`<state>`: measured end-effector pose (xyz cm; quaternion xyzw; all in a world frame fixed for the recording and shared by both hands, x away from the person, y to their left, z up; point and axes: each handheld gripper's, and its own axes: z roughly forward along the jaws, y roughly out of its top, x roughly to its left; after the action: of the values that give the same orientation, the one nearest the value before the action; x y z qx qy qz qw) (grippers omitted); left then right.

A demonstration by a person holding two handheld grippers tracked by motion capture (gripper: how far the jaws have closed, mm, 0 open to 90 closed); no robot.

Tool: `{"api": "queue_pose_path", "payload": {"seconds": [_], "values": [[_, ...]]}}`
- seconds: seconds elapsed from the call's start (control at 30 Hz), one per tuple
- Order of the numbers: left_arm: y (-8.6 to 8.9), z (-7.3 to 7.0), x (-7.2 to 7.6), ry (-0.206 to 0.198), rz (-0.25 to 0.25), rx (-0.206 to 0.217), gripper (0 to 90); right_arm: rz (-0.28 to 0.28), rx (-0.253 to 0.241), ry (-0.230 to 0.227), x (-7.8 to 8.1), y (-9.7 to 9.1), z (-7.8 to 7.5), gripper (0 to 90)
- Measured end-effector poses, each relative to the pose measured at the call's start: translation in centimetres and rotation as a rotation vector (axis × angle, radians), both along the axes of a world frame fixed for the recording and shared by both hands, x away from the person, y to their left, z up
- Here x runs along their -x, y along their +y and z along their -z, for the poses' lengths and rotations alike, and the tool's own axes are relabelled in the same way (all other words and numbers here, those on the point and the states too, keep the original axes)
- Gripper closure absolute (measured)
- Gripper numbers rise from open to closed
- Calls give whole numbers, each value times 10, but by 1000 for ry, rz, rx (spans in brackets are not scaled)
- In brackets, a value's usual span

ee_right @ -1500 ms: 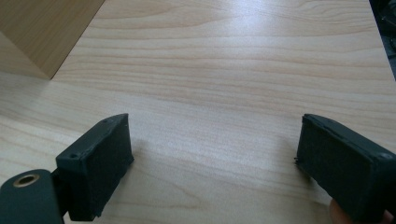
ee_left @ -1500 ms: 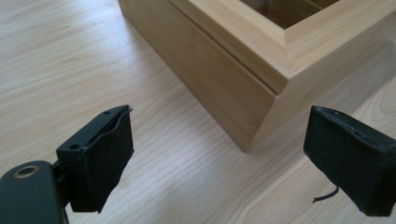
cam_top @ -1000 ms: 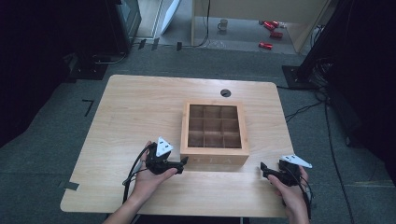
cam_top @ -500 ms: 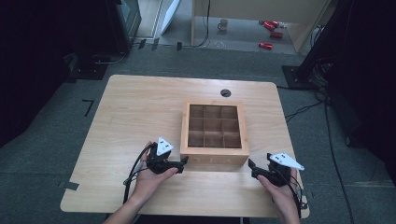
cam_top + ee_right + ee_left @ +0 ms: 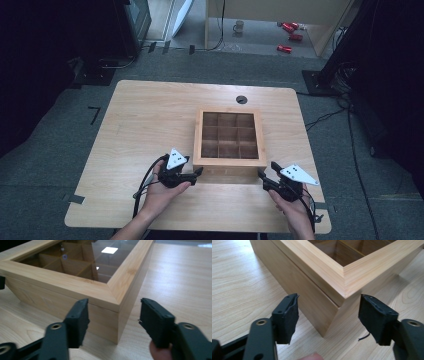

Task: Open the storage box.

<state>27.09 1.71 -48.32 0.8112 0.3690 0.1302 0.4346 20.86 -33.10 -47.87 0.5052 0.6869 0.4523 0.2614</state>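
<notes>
A square, light wooden box [image 5: 229, 138], divided inside into nine compartments under a glass-paned lid, was set a little right of the middle of the pale wood-grain surface [image 5: 145, 120], toward the person's side. In the right claw view a seam was seen along the box's side below the framed lid, and reflections of ceiling lights lay on the glass.

The left claw [image 5: 198, 172] was held at the box's near left corner, resting in the person's left hand [image 5: 162, 192], with its grey three-cornered plate on top. In the left claw view its two black jaws stood well apart, one on each side of that corner's vertical edge; the box [image 5: 329, 272] rose between and beyond them, and neither jaw was seen touching the wood.

The right claw [image 5: 261, 176] was held at the near right corner, gripped by the person's right hand [image 5: 295, 212]. In the right claw view its jaws were likewise spread wide, flanking the corner of the box [image 5: 100, 287], with nothing clamped between them.

A small dark round opening [image 5: 241, 99] was set in the surface beyond the box. Cables trailed from both claws toward the near edge. Farther off, on the floor past the surface, red cans [image 5: 289, 35] and a mug [image 5: 239, 26] were lying beside a wooden cabinet.
</notes>
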Motion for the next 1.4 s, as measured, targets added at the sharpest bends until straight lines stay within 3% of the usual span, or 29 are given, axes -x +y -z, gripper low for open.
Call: {"api": "queue_pose_path", "payload": {"seconds": [0.1,0.2,0.4,0.53,0.6,0.9,1.1,1.4], "values": [[-4,0,3,-3,14,-1,434,3,-17,-11,0,0,0,579],[-4,0,3,-2,12,-4,450,-14,-23,-9,0,1,1,611],[-2,-1,3,12,11,11,470,-26,-24,17,-1,0,6,593],[3,-4,0,37,14,66,485,-34,-9,38,-3,2,12,581],[4,-4,-1,49,20,71,496,-34,-13,39,-3,2,13,580],[9,-5,-3,36,7,78,572,-44,1,36,-3,5,16,581],[10,-5,-3,36,9,83,575,-45,23,38,-4,7,18,563],[10,-13,-2,22,10,90,595,-33,-4,39,-4,4,17,509]]}}
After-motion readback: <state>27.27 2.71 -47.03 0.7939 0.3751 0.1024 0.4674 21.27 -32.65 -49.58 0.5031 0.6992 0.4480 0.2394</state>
